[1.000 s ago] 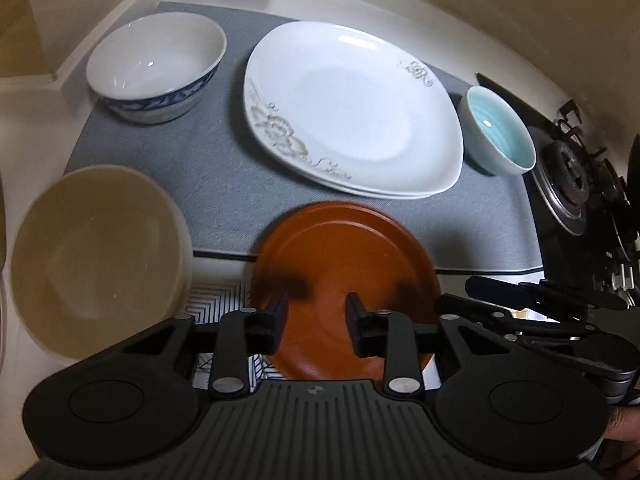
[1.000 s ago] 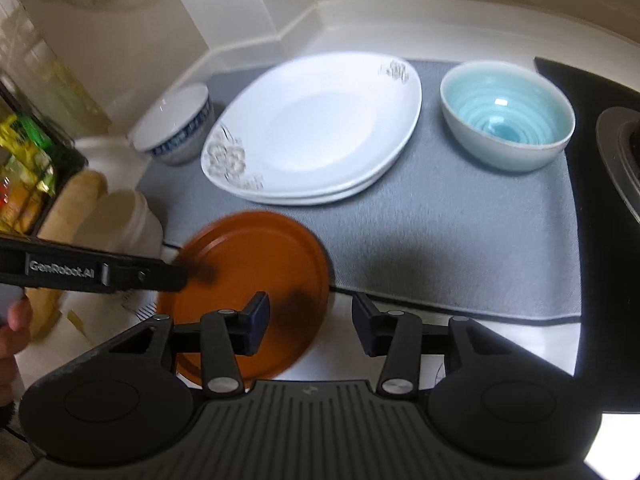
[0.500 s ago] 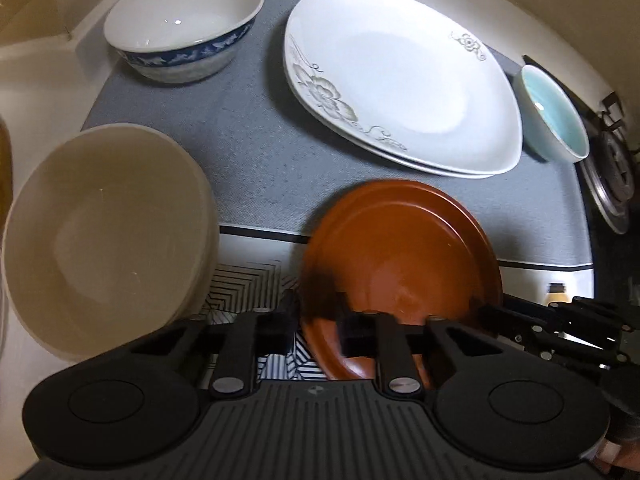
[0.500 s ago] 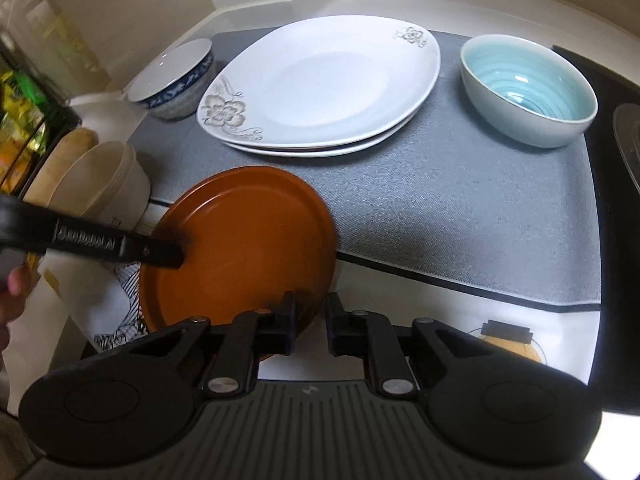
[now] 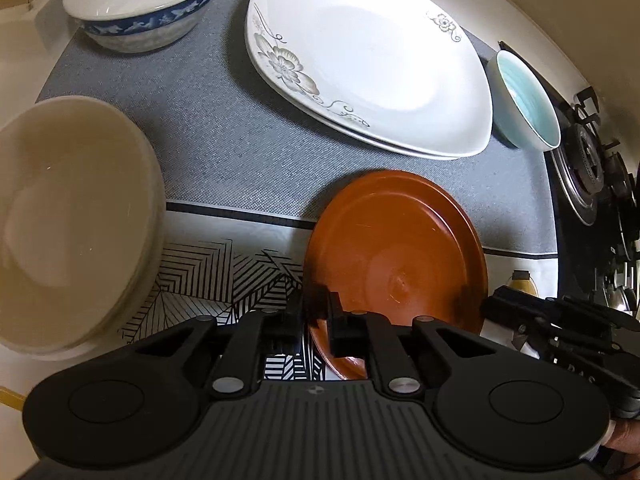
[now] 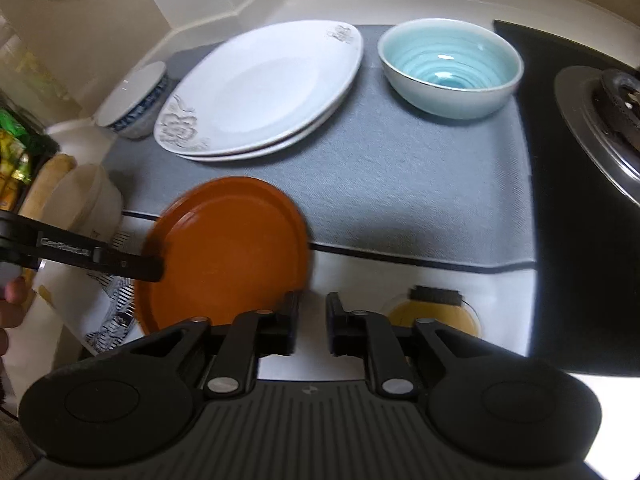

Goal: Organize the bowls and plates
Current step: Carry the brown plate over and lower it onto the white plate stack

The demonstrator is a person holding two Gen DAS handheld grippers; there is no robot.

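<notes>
1. Start with the grey woven mat [image 5: 224, 152] spread over the counter, bearing the two stacked white floral plates [image 5: 372, 64] on its far part.
2. Find the wide cream bowl [image 5: 68, 216] off the mat's left near corner, well clear of the stack.
3. Place the round orange-brown plate [image 5: 396, 248] nearer than the white stack, straddling the mat's near edge and the black-and-white striped cloth [image 5: 224, 268]. Being round, offers no long axis to line up.
4. Read the left gripper [image 5: 316, 316] as clamped tight on the orange plate's left rim, with the plate stretching away to its right and forward.
5. Read the right gripper [image 6: 312, 320] as narrowly parted, its jaws having just been opening, with nothing between them and the plate's right rim just beside its left finger.
6. Judge the left hand the nearer one, already holding. Expect the carry to run straight ahead, up and over the mat towards the white stack.
</notes>
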